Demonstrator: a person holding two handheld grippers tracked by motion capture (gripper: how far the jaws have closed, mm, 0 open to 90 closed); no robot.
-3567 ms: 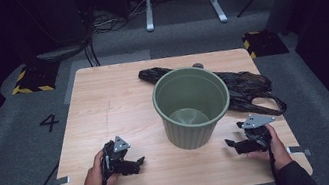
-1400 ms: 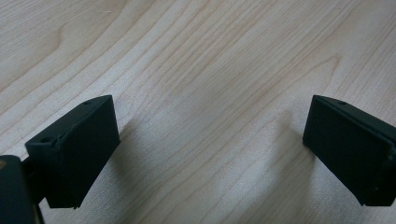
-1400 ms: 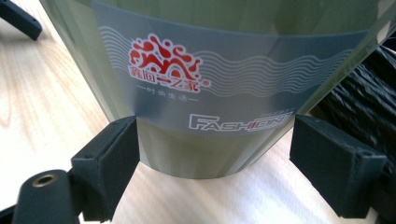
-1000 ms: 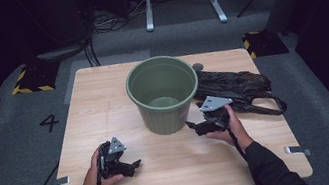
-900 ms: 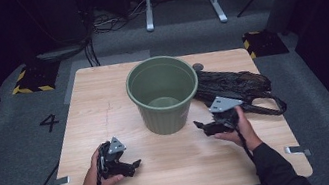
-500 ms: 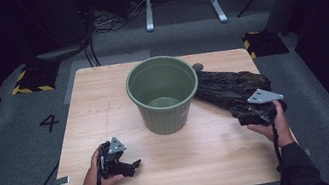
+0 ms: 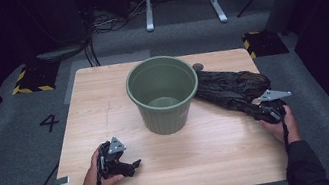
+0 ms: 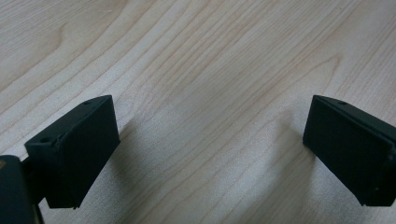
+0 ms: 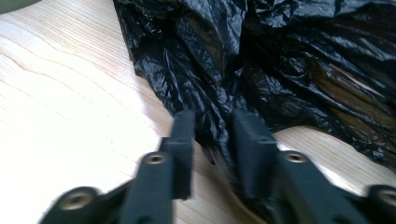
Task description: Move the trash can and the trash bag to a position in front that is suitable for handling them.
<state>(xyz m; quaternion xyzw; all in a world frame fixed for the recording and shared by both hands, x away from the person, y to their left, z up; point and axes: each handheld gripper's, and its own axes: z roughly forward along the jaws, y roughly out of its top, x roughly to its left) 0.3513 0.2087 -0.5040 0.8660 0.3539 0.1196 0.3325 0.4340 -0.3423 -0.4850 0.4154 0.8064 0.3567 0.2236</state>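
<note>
One black bag (image 9: 261,60) fold, pinched between right gripper (image 9: 214,140) jaws

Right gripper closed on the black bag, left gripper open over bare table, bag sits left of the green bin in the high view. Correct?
One error: the black bag lies right of the green bin, as the high view shows. The rest holds: right gripper closed on the bag, left gripper open over the bare table.

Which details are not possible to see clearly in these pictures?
- Crumpled black plastic bag: its left end is hidden behind the green plastic bucket, high view.
- Right gripper: its jaws are motion-blurred, right gripper view.
- Small dark round object: too small to identify, high view.
</note>
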